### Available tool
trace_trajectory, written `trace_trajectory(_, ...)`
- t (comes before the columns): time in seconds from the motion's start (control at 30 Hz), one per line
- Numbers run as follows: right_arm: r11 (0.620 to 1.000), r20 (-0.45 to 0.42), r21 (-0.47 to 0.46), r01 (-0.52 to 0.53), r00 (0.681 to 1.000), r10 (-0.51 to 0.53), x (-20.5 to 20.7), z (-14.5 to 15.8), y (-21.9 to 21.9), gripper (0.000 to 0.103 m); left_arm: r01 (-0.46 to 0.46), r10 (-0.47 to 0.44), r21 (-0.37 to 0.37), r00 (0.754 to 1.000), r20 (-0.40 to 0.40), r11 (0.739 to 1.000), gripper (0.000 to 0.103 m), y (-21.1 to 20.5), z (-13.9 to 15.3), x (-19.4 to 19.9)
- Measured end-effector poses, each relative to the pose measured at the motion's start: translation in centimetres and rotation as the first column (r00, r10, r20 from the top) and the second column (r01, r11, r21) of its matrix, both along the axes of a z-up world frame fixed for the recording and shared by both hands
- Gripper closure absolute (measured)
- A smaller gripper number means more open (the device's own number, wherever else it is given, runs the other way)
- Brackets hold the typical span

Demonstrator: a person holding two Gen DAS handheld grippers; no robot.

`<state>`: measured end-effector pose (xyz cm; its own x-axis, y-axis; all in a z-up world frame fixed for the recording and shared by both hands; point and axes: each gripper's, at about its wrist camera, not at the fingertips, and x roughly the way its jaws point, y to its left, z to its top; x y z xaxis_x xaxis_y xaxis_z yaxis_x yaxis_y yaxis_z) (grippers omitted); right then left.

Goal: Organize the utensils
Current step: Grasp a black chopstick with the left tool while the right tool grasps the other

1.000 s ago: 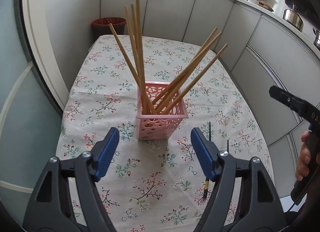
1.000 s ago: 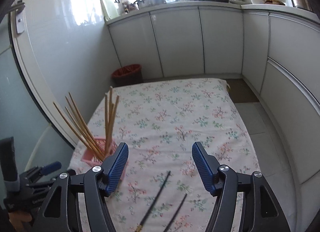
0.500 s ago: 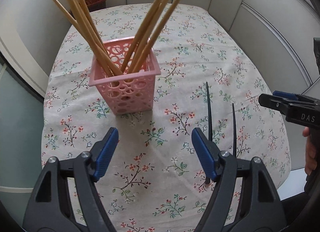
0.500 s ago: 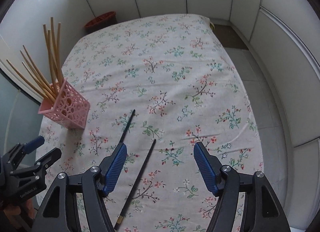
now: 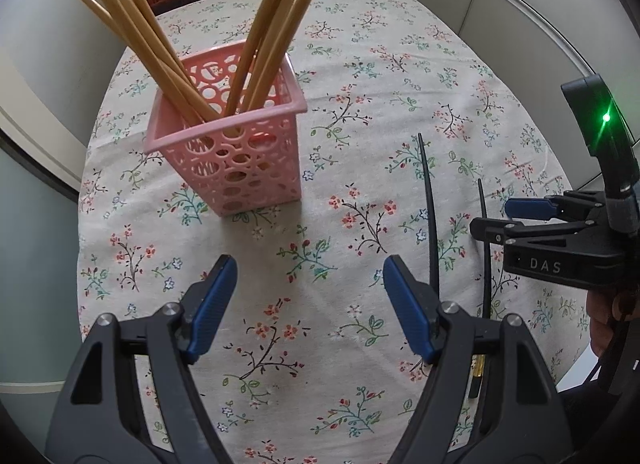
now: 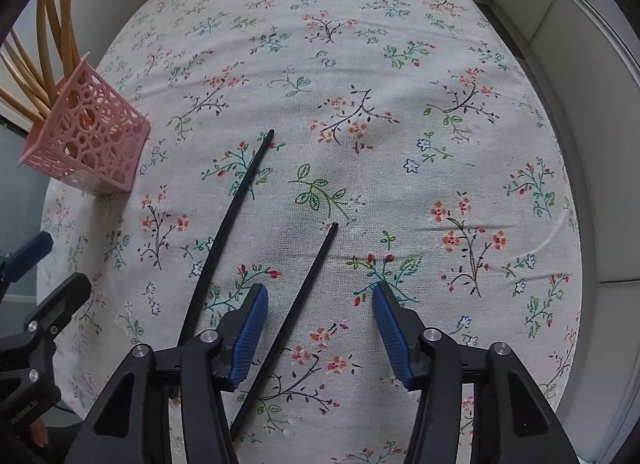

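Surface [image 6: 400, 64]: We see a flowered cloth covering it edge to edge, with the utensils gathered toward its near-left part.
Pink basket [image 5: 232, 152]: It stands upright near the surface's left edge, holding the wooden chopsticks [image 5: 272, 24] fanned against its rim; we judge it the collecting point.
Left hand-held gripper [image 5: 308, 304]: Released, jaws wide over bare cloth just in front of the basket, holding nothing; we read it as waiting its turn.
Right hand-held gripper [image 6: 318, 328]: Its jaws are closing, pointed steeply down, with the shorter black chopstick [image 6: 296, 312] between them; the pads do not yet press on it.
Longer black chopstick [image 6: 228, 232]: It lies flat just left of the right hand-held gripper's left finger, outside the jaws, its tip aimed toward the basket.
Writing: We can read "DAS" [image 5: 544, 265] in pale letters on the right hand-held gripper's side, below a green light.
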<state>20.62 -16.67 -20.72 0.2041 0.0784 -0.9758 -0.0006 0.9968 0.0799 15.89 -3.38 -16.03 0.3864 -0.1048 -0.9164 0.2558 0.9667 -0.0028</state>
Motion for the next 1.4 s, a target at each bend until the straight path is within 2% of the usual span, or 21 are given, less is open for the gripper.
trace_trajectory(0.1, 0.997, 0.014, -0.067, -0.039, 0.999, 0.040, -0.3, -0.1, 1.1, 0.054, 0.003, -0.003, -0.004, 1.000, -0.004, 1.000, 0.027, -0.2, -0.1, 0.1)
trace_trajectory(0.13, 0.995, 0.021, -0.084, -0.051, 0.998, 0.053, -0.5, -0.1, 1.4, 0.059, 0.005, -0.005, -0.005, 1.000, -0.007, 1.000, 0.027, -0.3, -0.2, 0.2)
trace_trajectory(0.2, 0.993, 0.031, -0.078, -0.084, 0.996, 0.087, -0.9, 0.0, 1.8, 0.074, 0.010, -0.010, -0.008, 1.000, -0.010, 1.000, 0.027, -0.7, -0.3, 0.3)
trace_trajectory(0.23, 0.993, 0.032, -0.071, -0.097, 0.995, 0.100, -1.0, 0.0, 1.9, 0.087, 0.015, -0.015, -0.010, 1.000, -0.012, 1.000, 0.027, -0.9, -0.3, 0.3)
trace_trajectory(0.37, 0.993, 0.025, -0.041, -0.108, 0.994, 0.109, -1.2, 0.0, 1.7, 0.097, 0.037, -0.037, -0.021, 0.999, -0.011, 0.999, 0.027, -2.1, -0.4, 0.7)
trace_trajectory(0.43, 0.996, 0.023, -0.019, -0.086, 0.996, 0.086, -1.2, 0.2, 0.8, 0.098, 0.049, -0.049, -0.031, 0.999, -0.010, 0.998, 0.027, -2.7, -0.5, 1.0)
trace_trajectory(0.5, 0.998, 0.038, -0.017, -0.065, 0.997, 0.066, -1.1, 0.5, -0.5, 0.098, 0.062, -0.062, -0.043, 0.998, -0.009, 0.997, 0.032, -3.7, -0.7, 1.2)
trace_trajectory(0.57, 0.999, 0.045, 0.014, -0.039, 0.998, 0.038, -1.2, 1.0, -1.7, 0.098, 0.079, -0.080, -0.052, 0.997, -0.017, 0.996, 0.049, -4.9, -1.2, 1.7)
trace_trajectory(0.67, 0.999, 0.057, 0.035, -0.014, 0.998, 0.012, -1.5, 1.6, -3.4, 0.098, 0.102, -0.104, -0.064, 0.994, -0.029, 0.993, 0.067, -6.9, -2.0, 2.5)
trace_trajectory(0.77, 0.999, 0.061, 0.049, 0.004, 0.998, -0.007, -1.9, 2.0, -4.9, 0.098, 0.109, -0.112, -0.067, 0.993, -0.033, 0.992, 0.080, -8.5, -2.6, 3.7)
trace_trajectory(0.93, 0.997, 0.057, 0.069, 0.030, 0.998, -0.034, -1.9, 1.9, -6.7, 0.098, 0.084, -0.088, -0.071, 0.995, -0.051, 0.994, 0.087, -9.8, -3.8, 5.4)
trace_trajectory(1.03, 0.996, 0.062, 0.078, 0.032, 0.997, -0.037, -1.8, 2.5, -6.5, 0.098, 0.073, -0.077, -0.054, 0.994, -0.072, 0.996, 0.088, -10.2, -4.9, 6.0)
trace_trajectory(1.13, 0.996, 0.063, 0.082, 0.030, 0.997, -0.036, -1.5, 2.5, -6.3, 0.098, 0.077, -0.080, -0.044, 0.994, -0.068, 0.996, 0.090, -10.4, -5.0, 6.1)
trace_trajectory(1.2, 0.996, 0.066, 0.085, 0.027, 0.997, -0.033, -1.7, 2.7, -6.3, 0.098, 0.082, -0.084, -0.034, 0.994, -0.066, 0.996, 0.097, -10.4, -5.1, 6.2)
trace_trajectory(1.4, 0.996, 0.092, 0.092, 0.019, 0.995, -0.027, -1.8, 3.2, -5.7, 0.098, 0.081, -0.085, -0.061, 0.994, -0.067, 0.995, 0.097, -9.5, -4.3, 5.2)
